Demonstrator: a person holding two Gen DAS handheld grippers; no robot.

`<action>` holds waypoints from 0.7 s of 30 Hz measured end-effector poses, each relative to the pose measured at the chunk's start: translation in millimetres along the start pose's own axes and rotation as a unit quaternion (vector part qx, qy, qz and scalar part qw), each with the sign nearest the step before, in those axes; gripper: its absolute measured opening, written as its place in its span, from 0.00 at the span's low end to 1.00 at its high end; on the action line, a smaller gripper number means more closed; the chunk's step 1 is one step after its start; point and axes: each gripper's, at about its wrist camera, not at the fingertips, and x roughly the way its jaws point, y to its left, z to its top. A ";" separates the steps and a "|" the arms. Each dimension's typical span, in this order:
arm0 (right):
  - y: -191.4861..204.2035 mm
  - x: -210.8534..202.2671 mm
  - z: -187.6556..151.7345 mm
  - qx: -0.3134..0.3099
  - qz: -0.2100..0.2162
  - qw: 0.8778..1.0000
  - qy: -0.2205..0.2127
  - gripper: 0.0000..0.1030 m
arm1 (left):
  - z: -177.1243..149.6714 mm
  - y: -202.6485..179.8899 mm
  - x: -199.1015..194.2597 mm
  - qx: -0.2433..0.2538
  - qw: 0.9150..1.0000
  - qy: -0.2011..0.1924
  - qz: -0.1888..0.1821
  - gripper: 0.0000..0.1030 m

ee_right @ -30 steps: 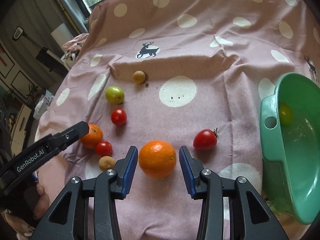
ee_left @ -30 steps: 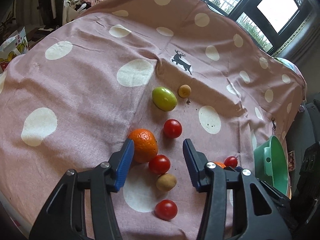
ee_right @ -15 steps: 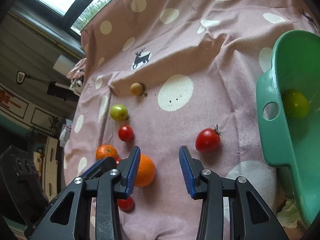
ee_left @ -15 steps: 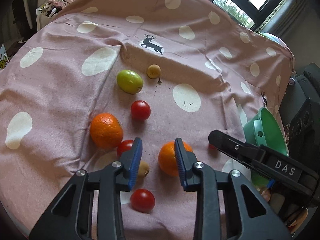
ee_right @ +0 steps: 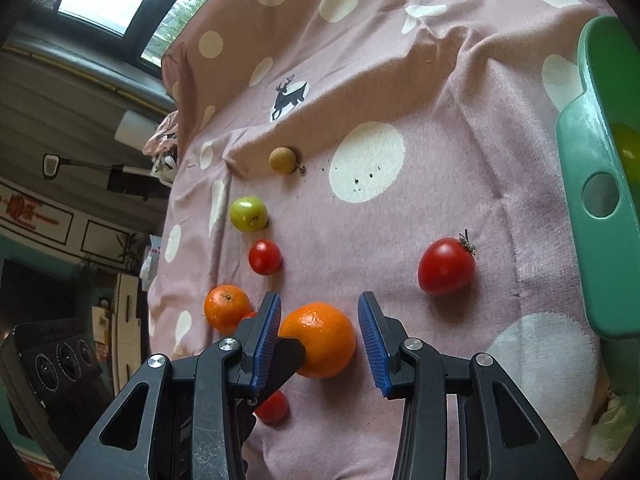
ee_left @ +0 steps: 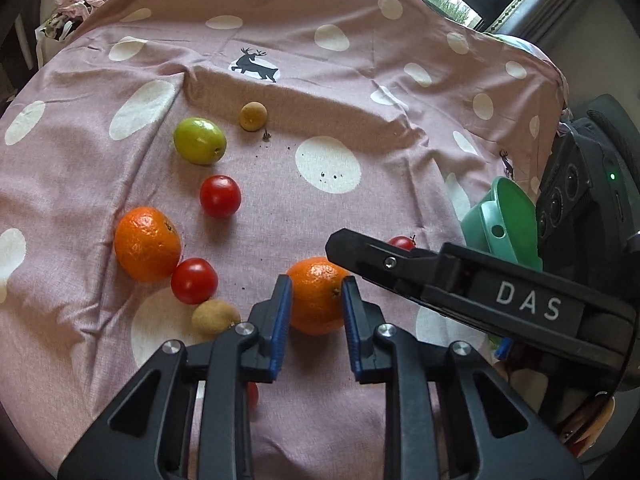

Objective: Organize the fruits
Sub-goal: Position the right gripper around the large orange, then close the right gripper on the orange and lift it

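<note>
Orange (ee_left: 316, 295) sits clamped between left hand-held gripper (ee_left: 314, 312) pads.

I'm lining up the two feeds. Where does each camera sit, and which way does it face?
Left wrist: sits behind the left tongs, facing across the spotted cloth; its blue fingers flank the orange.
Right wrist: sits behind the right tongs, facing the cloth beside the green basin.
Shared: that orange, the green fruit and the deer print.
</note>
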 end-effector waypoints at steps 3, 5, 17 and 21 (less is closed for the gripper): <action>-0.2 0.9 -0.1 0.002 0.006 1.000 0.004 0.42 | 0.2 1.3 0.1 -0.004 1.000 0.004 -0.003 0.23; 1.0 1.8 -0.5 0.001 0.007 1.000 0.005 0.42 | 0.1 1.7 -0.2 -0.005 1.000 0.006 -0.004 0.23; 1.3 -2.2 -1.0 0.001 0.016 1.000 0.000 0.42 | -1.9 -5.3 -7.4 0.005 1.000 0.002 -0.021 0.28; -0.4 -1.8 -0.8 0.004 0.019 1.000 0.003 0.42 | -2.9 -11.2 -5.3 0.016 1.000 -0.002 -0.015 0.33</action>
